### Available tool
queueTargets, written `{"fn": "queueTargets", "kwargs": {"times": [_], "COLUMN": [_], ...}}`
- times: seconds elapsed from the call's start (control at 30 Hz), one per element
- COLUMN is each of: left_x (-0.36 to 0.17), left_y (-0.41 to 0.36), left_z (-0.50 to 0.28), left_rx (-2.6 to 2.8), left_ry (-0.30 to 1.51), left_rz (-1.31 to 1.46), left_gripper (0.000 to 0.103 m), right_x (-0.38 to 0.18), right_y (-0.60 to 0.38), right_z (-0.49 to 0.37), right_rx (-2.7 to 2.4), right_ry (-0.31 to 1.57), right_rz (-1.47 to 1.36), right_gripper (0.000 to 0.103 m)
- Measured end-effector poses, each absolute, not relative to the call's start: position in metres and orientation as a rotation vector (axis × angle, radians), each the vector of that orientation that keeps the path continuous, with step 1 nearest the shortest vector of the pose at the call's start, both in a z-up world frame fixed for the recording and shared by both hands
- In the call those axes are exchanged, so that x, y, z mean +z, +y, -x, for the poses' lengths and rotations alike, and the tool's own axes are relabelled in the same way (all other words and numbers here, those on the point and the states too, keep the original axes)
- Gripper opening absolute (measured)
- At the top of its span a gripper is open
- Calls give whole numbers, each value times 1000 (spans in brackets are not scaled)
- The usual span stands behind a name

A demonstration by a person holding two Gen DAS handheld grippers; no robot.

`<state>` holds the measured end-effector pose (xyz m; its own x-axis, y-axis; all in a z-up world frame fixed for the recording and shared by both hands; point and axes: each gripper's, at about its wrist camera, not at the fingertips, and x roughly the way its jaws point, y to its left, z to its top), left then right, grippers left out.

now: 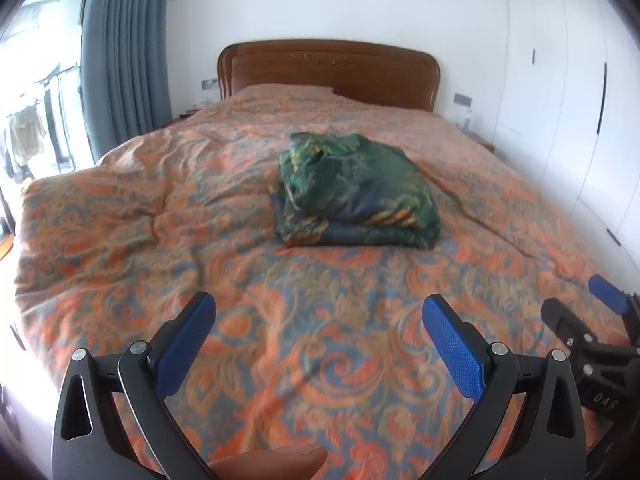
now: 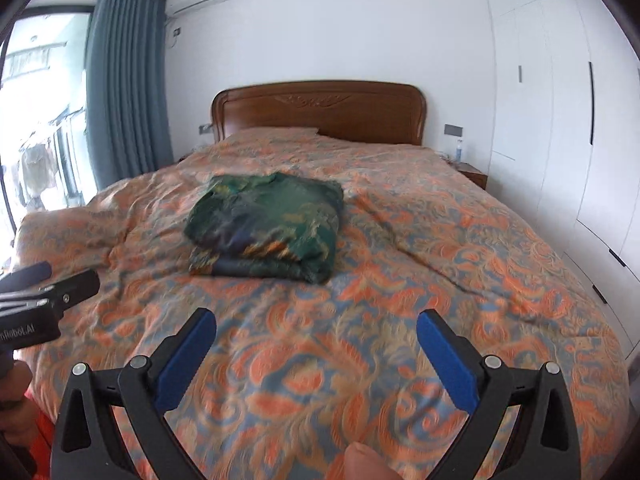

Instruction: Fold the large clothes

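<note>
A dark green patterned garment lies folded in a thick bundle on the middle of the bed; it also shows in the right wrist view. My left gripper is open and empty, held above the bedspread well short of the bundle. My right gripper is open and empty too, also short of the bundle. The right gripper shows at the right edge of the left wrist view, and the left gripper at the left edge of the right wrist view.
An orange and blue patterned bedspread covers the bed, with a wooden headboard at the far end. White wardrobe doors stand on the right. A blue curtain and window are on the left. A nightstand sits by the headboard.
</note>
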<state>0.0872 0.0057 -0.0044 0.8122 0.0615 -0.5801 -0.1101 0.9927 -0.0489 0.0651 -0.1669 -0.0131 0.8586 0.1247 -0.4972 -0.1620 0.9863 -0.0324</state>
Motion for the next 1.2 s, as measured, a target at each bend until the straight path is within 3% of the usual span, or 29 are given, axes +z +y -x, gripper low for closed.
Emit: {"fn": "queueTargets", "kwargs": {"times": [1.2], "left_x": [20], "left_y": [-6], "left_z": [-55], "left_rx": [127], "left_ry": [631], "left_rz": [21], "left_gripper": [103], "right_x": [20], "right_y": [-156], "right_z": [-27], "right_rx": [141], "right_ry": [550], "right_rz": [87], "right_gripper": [102]}}
